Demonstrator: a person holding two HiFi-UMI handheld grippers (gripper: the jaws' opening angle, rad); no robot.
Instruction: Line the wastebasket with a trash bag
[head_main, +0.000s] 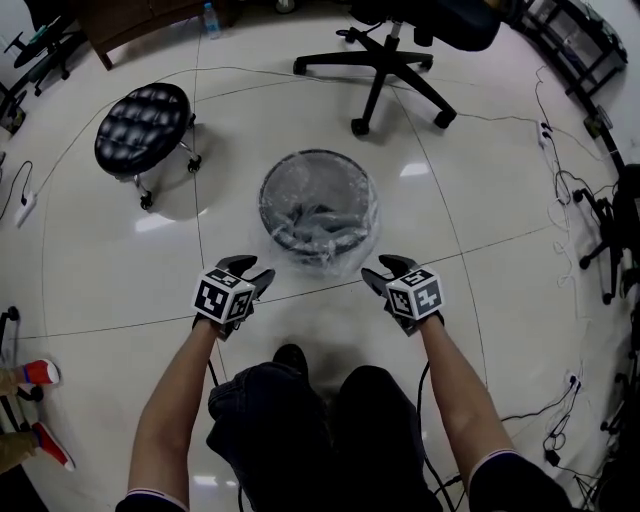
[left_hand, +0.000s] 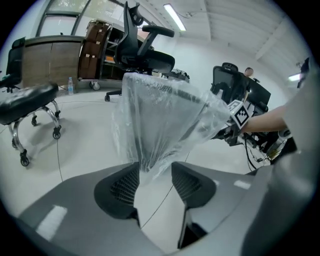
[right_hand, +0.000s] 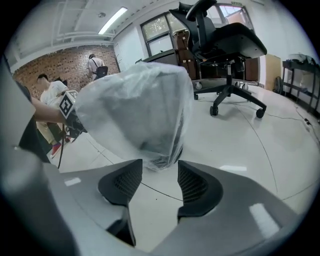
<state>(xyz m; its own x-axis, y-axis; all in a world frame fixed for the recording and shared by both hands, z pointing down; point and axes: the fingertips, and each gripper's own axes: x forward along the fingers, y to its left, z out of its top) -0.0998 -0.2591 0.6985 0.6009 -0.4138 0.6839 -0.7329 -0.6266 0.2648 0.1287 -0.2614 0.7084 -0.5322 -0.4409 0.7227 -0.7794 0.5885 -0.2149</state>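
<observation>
A round dark wastebasket (head_main: 272, 186) stands on the glossy floor in front of me, with a clear trash bag (head_main: 338, 252) pulled over its rim and draped down its outside. In the head view, my left gripper (head_main: 249, 268) sits at the basket's near left and my right gripper (head_main: 384, 270) at its near right. In the left gripper view the left gripper (left_hand: 155, 181) is open, and a loose fold of the bag (left_hand: 150, 125) hangs at its tips, unpressed. The right gripper (right_hand: 160, 181) is open too, with the bag (right_hand: 135, 107) just beyond its tips.
A black tufted stool (head_main: 143, 128) on casters stands at the left, and an office chair (head_main: 393, 62) stands behind the basket. Cables (head_main: 555, 150) trail over the floor at the right. My knees (head_main: 300, 420) are below the grippers. People (right_hand: 47, 95) are by the far brick wall.
</observation>
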